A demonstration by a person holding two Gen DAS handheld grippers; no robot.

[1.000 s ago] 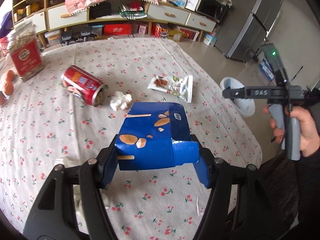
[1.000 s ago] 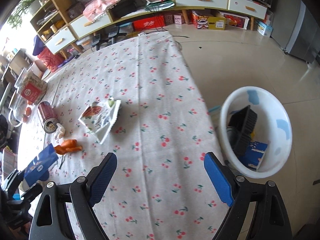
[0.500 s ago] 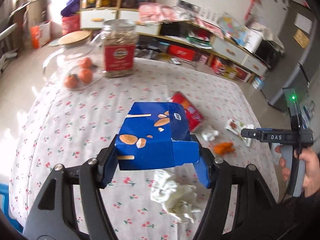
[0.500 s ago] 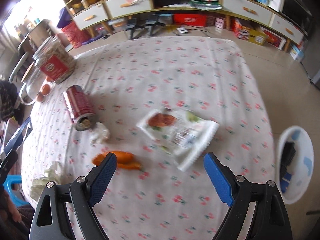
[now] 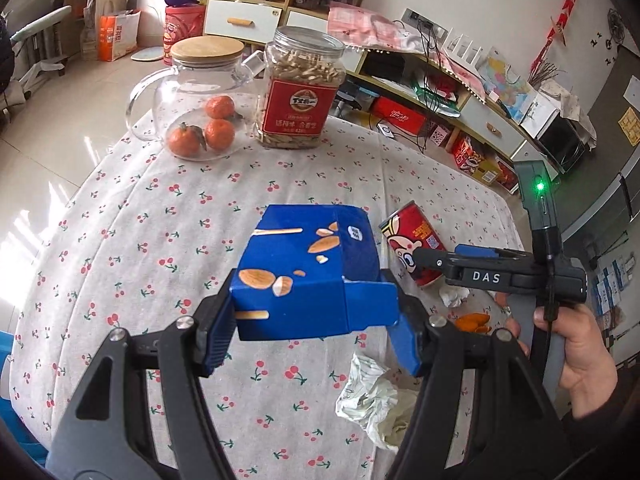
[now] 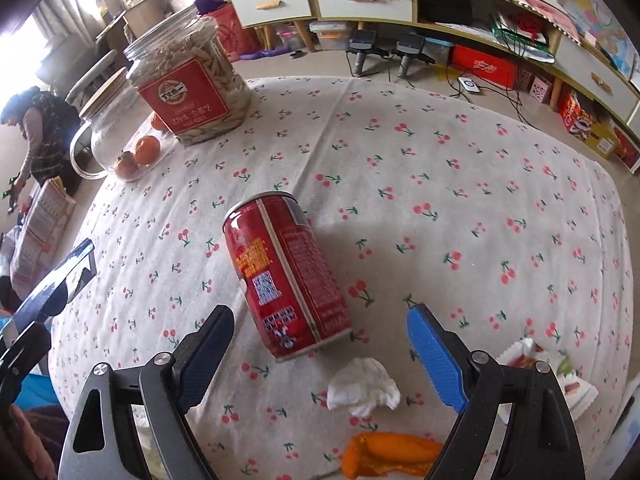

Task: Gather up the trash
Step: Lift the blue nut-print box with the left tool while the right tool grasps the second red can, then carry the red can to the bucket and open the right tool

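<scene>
Two grippers in view over a table (image 5: 120, 220) with a cherry-print cloth. Left gripper (image 5: 312, 332): jaws clamped on a blue box (image 5: 308, 280), blue pads pressed to its two sides, box lifted off the cloth. Right gripper (image 6: 320, 356): jaws wide apart, holding nothing, touching nothing. A red can (image 6: 286, 284) lies on its side just ahead of and between the open fingers, apart from both. Near that gripper, on the cloth: white tissue wad (image 6: 362, 388) just beside the can's near end, orange peel (image 6: 390, 454) below it, a wrapper (image 6: 560, 372) partly behind the right finger. A larger crumpled paper (image 5: 372, 398) lies under the left gripper. Far side: nut jar (image 5: 298, 92), glass teapot (image 5: 192, 100) with oranges.
</scene>
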